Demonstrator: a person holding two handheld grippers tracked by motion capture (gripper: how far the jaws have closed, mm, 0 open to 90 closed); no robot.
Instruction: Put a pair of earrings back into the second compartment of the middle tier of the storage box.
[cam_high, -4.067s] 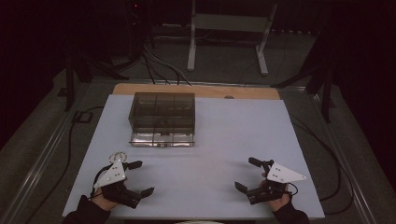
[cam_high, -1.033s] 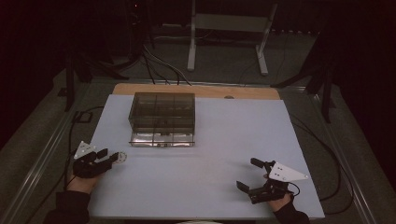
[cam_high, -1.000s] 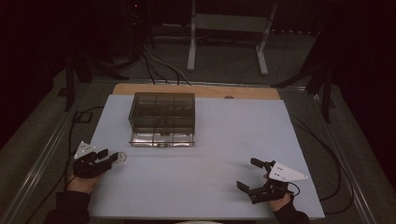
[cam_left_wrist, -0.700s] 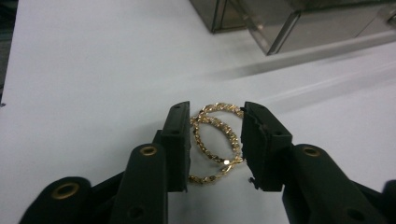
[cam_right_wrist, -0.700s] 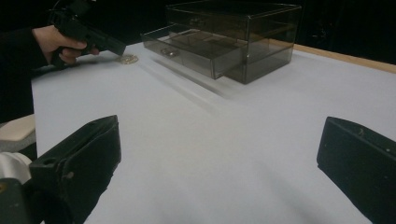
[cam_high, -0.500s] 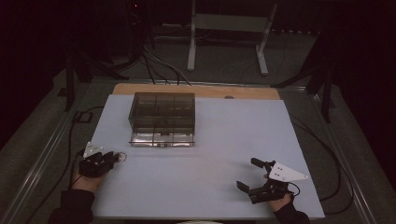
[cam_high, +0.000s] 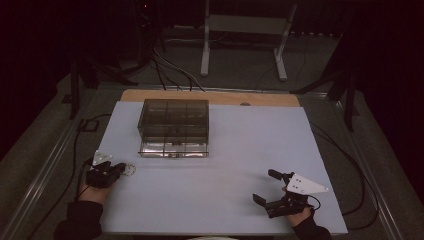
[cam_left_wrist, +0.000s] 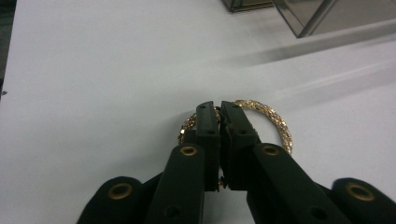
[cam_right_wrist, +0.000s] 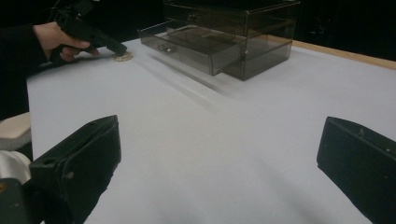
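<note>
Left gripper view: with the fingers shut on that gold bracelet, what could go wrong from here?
1. The left gripper pinches the bracelet only at one thin edge of the ring, so it may slip or swing when lifted.
2. The drawer box shows its bottom drawer pulled partly out; a dangling bracelet might catch the drawer's front wall.

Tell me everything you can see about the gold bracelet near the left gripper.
The gold bracelet is a thin round ring with a sparkling, twisted or beaded surface that looks like metal. It lies flat on the white table, near its left edge, in front of the clear drawer box. The left gripper has its jaws shut on the near part of the ring.
</note>
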